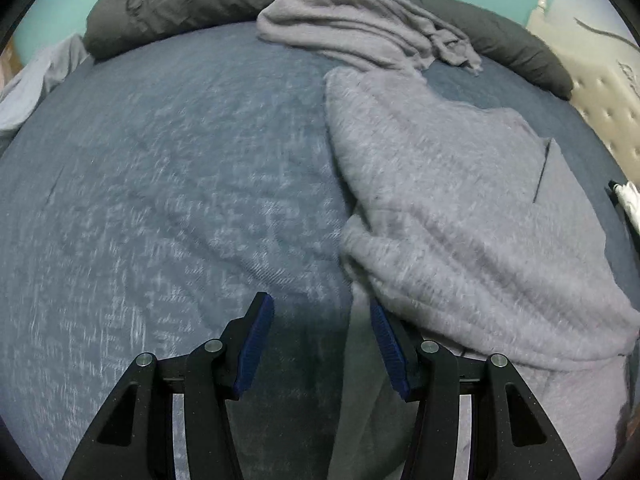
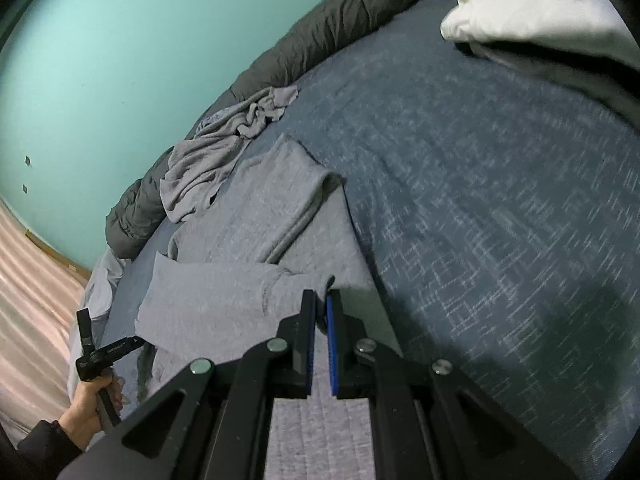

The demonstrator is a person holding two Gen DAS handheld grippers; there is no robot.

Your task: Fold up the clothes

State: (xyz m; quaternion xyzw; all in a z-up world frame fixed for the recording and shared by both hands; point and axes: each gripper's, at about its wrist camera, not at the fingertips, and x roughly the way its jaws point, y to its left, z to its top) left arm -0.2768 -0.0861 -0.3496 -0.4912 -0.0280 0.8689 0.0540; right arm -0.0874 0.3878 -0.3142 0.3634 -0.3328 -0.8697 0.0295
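The right gripper sits at the bottom centre of its own view, its blue-padded jaws nearly together and pinched on a fold of the grey sweater; a peak of the knit rises just between the tips. The left gripper, at the bottom centre of the left wrist view, has its jaws wide apart with nothing between them, and its right finger lies just beside the sweater's near edge. In the right wrist view that same tool appears at the lower left, held by a hand in a dark sleeve.

The sweater lies spread across the blue bedspread, filling the right half of the left wrist view and the lower centre of the right one, with a sleeve folded over its body. Beyond it, toward the top of both frames, a second grey garment lies crumpled, touching a dark rolled duvet along the bed's far edge. A teal wall fills the upper left of the right view, and a white pillow sits at its upper right.
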